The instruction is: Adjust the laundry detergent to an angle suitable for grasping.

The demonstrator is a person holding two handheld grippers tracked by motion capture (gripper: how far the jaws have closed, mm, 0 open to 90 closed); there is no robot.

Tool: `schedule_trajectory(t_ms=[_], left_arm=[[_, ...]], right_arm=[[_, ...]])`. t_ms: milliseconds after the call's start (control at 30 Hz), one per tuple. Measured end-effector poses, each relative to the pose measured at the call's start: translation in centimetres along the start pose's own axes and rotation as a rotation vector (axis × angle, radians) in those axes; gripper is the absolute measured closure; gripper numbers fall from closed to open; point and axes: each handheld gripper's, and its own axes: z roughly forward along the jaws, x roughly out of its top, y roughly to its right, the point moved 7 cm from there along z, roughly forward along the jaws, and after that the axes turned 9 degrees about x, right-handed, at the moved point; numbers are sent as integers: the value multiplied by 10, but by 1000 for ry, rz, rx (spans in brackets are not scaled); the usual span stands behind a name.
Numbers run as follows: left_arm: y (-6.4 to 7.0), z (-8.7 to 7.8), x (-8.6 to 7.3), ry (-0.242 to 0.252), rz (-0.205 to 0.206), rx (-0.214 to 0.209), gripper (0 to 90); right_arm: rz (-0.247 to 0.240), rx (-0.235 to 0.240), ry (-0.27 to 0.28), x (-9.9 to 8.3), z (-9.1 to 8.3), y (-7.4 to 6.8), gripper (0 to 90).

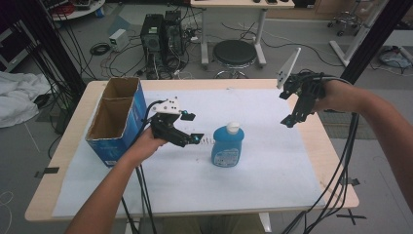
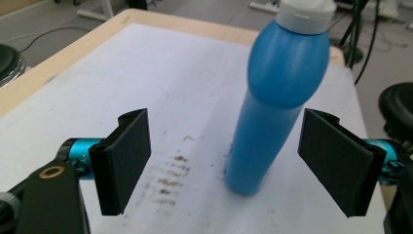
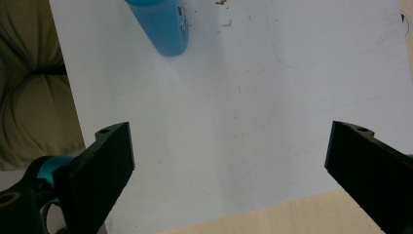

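At the left of the table (image 1: 68, 161), an open cardboard box (image 1: 117, 119) with blue sides is seen standing on the white paper sheet (image 1: 263, 180) — its two compartments are bare as far as can be made out. Just to the right of the box, the left gripper (image 1: 191, 127) is held low over the sheet, its jaws spread wide and pointed toward the blue bottle (image 1: 227, 146). In the left gripper view the two black pads (image 2: 127, 156) are seen apart, with the bottle (image 2: 277, 97) standing between and beyond them, nearer the right pad; no contact with it is seen, and nothing is gripped. Brown smudges (image 2: 171, 178) are marked on the paper just beside the bottle's base.

The bottle itself is placed upright near the middle of the sheet, capped in white, with a label on its front.

Farther right, the right gripper (image 1: 290, 119) is held raised over the sheet's right part, well apart from the bottle. Its jaws are likewise spread wide and unloaded — in the right gripper view bare white paper (image 3: 234, 122) is seen between them, and the bottle's lower part (image 3: 163, 27) is seen at the upper edge.
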Motion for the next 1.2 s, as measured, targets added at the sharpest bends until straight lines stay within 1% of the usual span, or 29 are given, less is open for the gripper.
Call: schedule_trajectory(t_ms=[67, 133, 167, 233, 300, 333, 400, 433, 467, 500, 533, 600, 633, 667, 700, 733, 767, 800, 867, 900, 933, 1000, 1033, 1067, 1100, 1167, 1200], left_arm=[[-5, -2, 5, -40, 12, 10, 198], [-10, -4, 9, -82, 39, 18, 197], [-12, -6, 12, -98, 53, 14, 198], [-18, -7, 16, -143, 71, 23, 197], [-24, -8, 20, -178, 72, 23, 197], [-27, -9, 23, -205, 75, 29, 197], [-32, -10, 28, -249, 93, 39, 197], [-34, -10, 30, -273, 112, 45, 163], [-35, -10, 32, -290, 125, 41, 90], [-36, -11, 34, -301, 143, 40, 69], [-36, -11, 37, -316, 155, 40, 69], [-38, -12, 40, -361, 181, 31, 68], [-40, -12, 40, -387, 191, 30, 68], [-43, -12, 40, -414, 200, 40, 63], [-45, -13, 40, -436, 203, 44, 34], [-50, -13, 39, -463, 200, 56, 28], [-50, -13, 39, -463, 200, 56, 28], [-54, -15, 39, -494, 200, 52, 28], [-56, -16, 37, -520, 217, 50, 28], [-56, -16, 37, -520, 217, 50, 28], [-60, -16, 34, -563, 193, 50, 28], [-66, -15, 33, -598, 206, 73, 28], [-69, -15, 32, -617, 206, 94, 29], [-72, -15, 32, -634, 215, 109, 29], [-74, -15, 31, -655, 231, 109, 29], [-75, -15, 31, -690, 236, 72, 29], [-77, -15, 30, -701, 253, 87, 29]], right_arm=[[-2, 0, 2, 0, 0, 0, 30], [1, -1, 0, -1, 0, 0, 30], [-3, -1, 3, -1, 0, 0, 30], [0, -1, 3, -1, 0, 0, 30], [-4, -1, 5, -1, 0, 0, 30], [-5, -2, 6, -1, 0, 0, 30], [-6, -2, 7, 0, 0, 1, 30], [-7, -2, 8, 0, 0, 1, 29], [-7, -2, 8, 0, 0, 1, 30], [-4, -1, 7, 0, 0, 1, 30], [-5, 0, 8, 0, 0, 1, 30], [-6, -2, 8, 0, 0, 2, 30], [-6, -1, 8, 0, 0, 2, 30], [-5, -2, 9, 0, 0, 2, 30], [-5, -2, 9, 0, 0, 2, 30], [-6, -2, 10, 0, 0, 2, 30], [-6, -2, 10, 0, 0, 2, 30], [-5, -1, 8, 0, 0, 2, 30], [-7, -1, 10, 0, 0, 2, 30], [-7, -1, 10, 0, 0, 2, 30], [-10, -1, 11, 0, 0, 3, 30], [-8, -1, 10, 1, 1, 4, 30], [-4, 0, 10, 1, 1, 4, 30], [-8, 1, 11, 2, 2, 4, 30], [-6, 2, 9, 2, 2, 4, 30], [-3, 1, 11, 2, 2, 5, 30], [-3, 2, 12, 3, 2, 6, 30]])
